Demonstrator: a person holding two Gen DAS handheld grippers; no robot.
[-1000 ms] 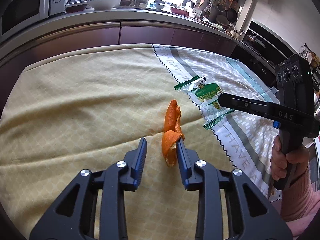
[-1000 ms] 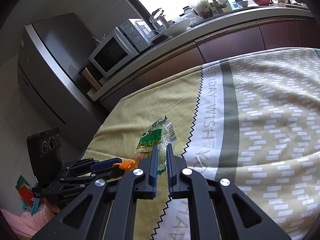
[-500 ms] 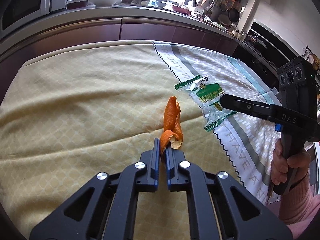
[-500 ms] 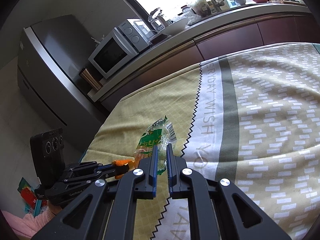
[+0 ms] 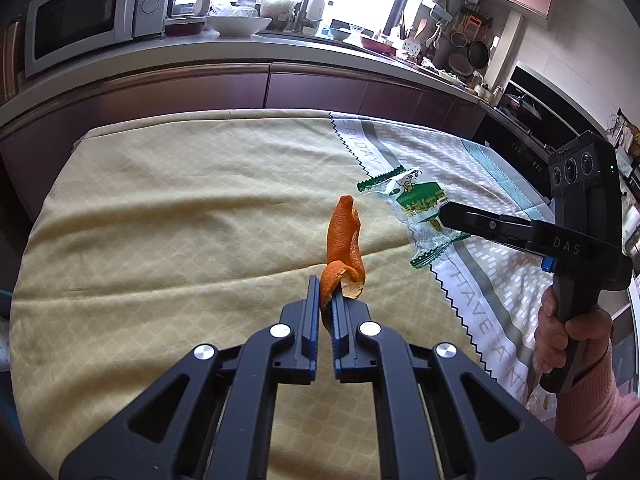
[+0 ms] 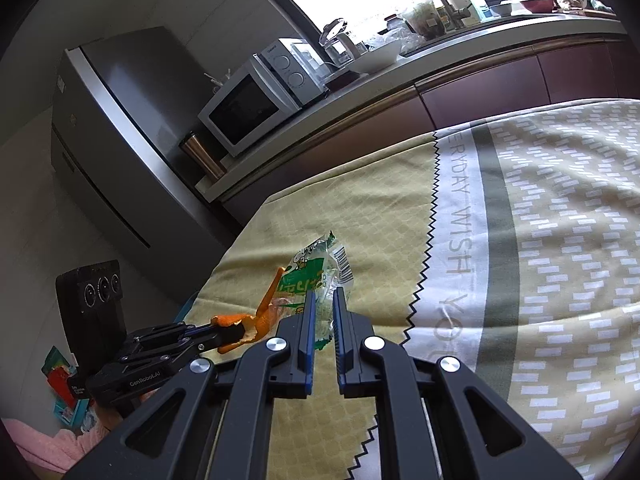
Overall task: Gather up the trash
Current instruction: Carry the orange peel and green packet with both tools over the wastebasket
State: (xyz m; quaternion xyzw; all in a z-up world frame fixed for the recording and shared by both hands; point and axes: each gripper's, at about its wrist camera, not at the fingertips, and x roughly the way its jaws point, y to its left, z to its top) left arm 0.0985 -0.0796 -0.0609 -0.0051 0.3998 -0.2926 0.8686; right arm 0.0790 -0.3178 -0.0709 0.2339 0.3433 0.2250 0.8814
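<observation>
A curled orange peel (image 5: 344, 240) sticks up from my left gripper (image 5: 326, 294), which is shut on its lower end just above the yellow cloth. The right wrist view shows the same peel (image 6: 264, 316) held in the left gripper (image 6: 218, 330) at the lower left. A clear wrapper with green print (image 6: 316, 280) lies near the zigzag seam of the cloth, and my right gripper (image 6: 322, 300) is shut on its near end. In the left wrist view the right gripper (image 5: 442, 214) reaches in from the right onto the wrapper (image 5: 416, 200).
A yellow and patterned tablecloth (image 5: 180, 208) covers the table. Behind it runs a kitchen counter (image 5: 280, 44) with a microwave (image 5: 80, 16) and a white bowl (image 5: 238, 24). A grey fridge (image 6: 120, 128) stands left. A hand in a pink sleeve (image 5: 576, 336) holds the right gripper.
My left gripper closed on the orange peel and lifted it a little off the cloth. The right gripper stayed shut on the wrapper in the same place.
</observation>
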